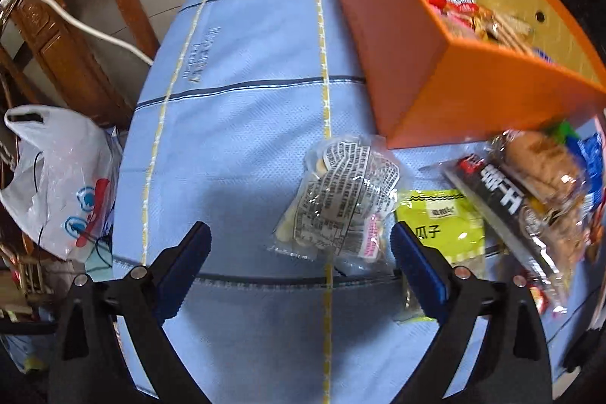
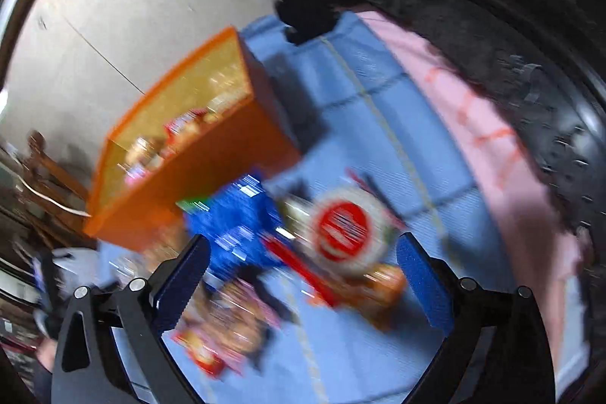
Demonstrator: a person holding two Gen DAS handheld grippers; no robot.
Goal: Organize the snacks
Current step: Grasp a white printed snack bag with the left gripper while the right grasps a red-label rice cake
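An orange box with several snacks inside stands on the blue tablecloth. In front of it lie a clear packet with black print, a green seed packet and a black-labelled bread packet. My left gripper is open and empty, just short of the clear packet. In the blurred right wrist view, my right gripper is open and empty above a round red-and-white snack, a blue packet and a pink packet. The orange box is behind them.
A white plastic bag hangs at the table's left edge beside a wooden chair with a white cable. A pink cloth lies along the right side of the table. A dark garment fills the upper right of the right wrist view.
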